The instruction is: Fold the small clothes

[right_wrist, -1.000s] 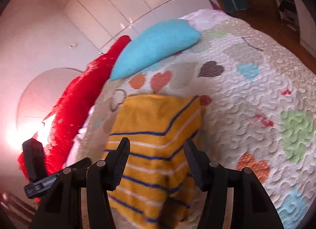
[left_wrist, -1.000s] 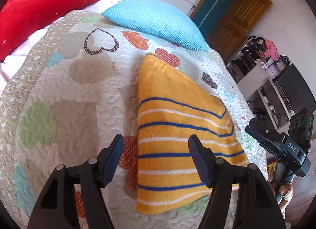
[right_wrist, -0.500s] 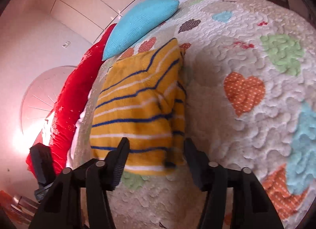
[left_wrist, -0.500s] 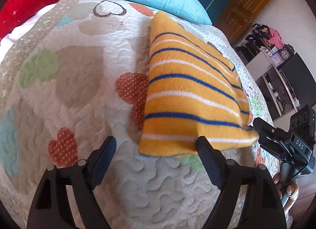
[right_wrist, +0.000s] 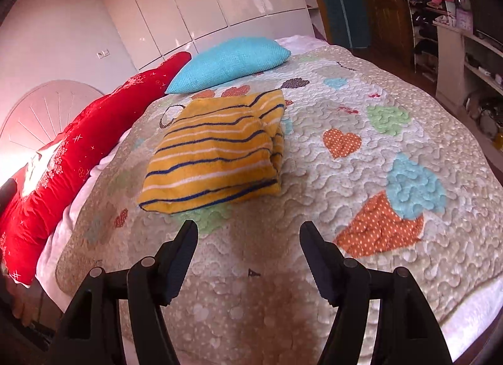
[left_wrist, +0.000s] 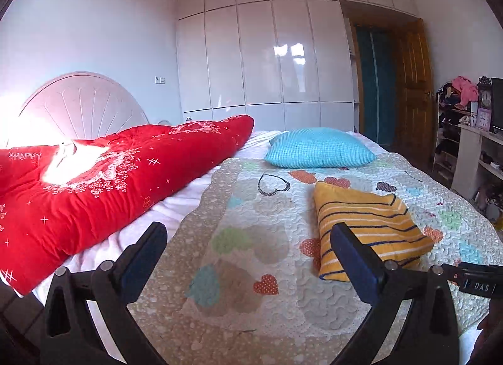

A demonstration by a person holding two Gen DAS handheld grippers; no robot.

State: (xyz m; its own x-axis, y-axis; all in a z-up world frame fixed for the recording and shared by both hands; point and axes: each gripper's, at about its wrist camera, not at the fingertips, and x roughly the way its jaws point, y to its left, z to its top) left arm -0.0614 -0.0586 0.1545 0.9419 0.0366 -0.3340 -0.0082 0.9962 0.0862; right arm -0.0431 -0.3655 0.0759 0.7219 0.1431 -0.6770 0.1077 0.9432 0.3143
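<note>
A folded yellow garment with blue and white stripes [left_wrist: 367, 223] lies flat on the heart-patterned quilt [left_wrist: 251, 239]. It also shows in the right wrist view [right_wrist: 220, 151]. My left gripper [left_wrist: 248, 248] is open and empty, held back above the quilt, with the garment just beyond its right finger. My right gripper [right_wrist: 248, 242] is open and empty, a short way in front of the garment's near edge. The right gripper's body shows at the lower right of the left wrist view [left_wrist: 474, 280].
A blue pillow [left_wrist: 320, 148] lies beyond the garment. A red duvet [left_wrist: 94, 182] runs along the left by the white headboard [left_wrist: 78, 104]. White wardrobes [left_wrist: 267, 50] stand behind, shelves [left_wrist: 471, 145] to the right. The quilt [right_wrist: 377, 176] ends near my grippers.
Both grippers have pulled back and up from the garment, which now lies folded on the quilt farther away. Both stayed open.
</note>
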